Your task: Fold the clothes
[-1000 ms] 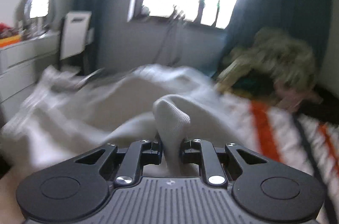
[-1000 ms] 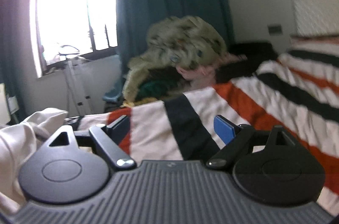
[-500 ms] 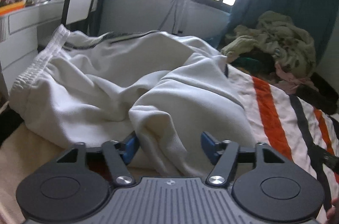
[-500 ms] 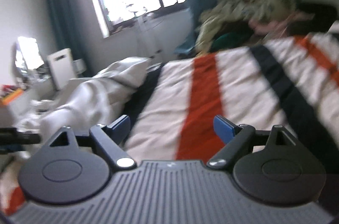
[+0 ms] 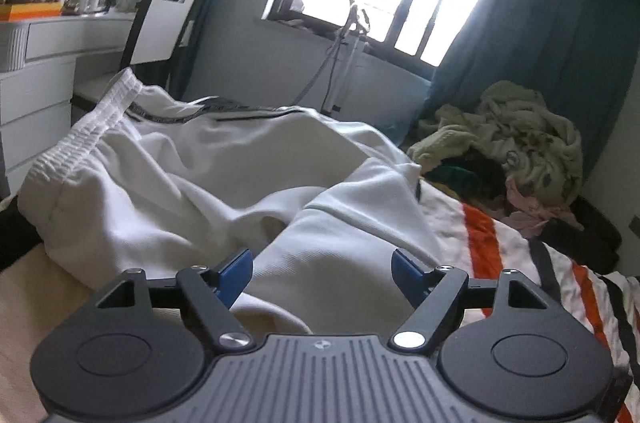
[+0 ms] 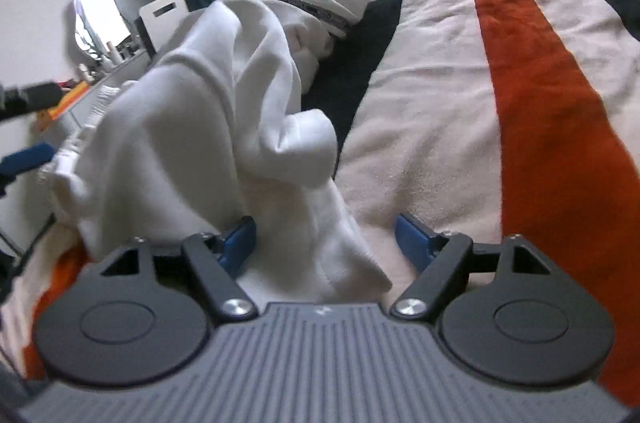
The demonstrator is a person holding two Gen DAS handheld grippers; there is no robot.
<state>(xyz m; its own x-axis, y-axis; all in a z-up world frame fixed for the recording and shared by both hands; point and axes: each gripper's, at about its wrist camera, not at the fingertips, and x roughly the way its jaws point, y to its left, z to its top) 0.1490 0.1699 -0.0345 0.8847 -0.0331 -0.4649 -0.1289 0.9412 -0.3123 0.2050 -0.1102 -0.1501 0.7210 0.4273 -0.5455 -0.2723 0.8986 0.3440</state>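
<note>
Two spread tools (image 5: 322,273) (image 6: 325,239), one white garment (image 5: 192,191).

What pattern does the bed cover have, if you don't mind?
The bed cover has cream, orange and black stripes, clearest in the right wrist view.

no words, numbers or brand names can be read in either view. the only sign is a small round emblem at 6 o'clock on the ribbed grey body of the left gripper (image 5: 323,273), too small to make out, and a fainter blurred mark sits in the same place on the right gripper (image 6: 325,239).
</note>
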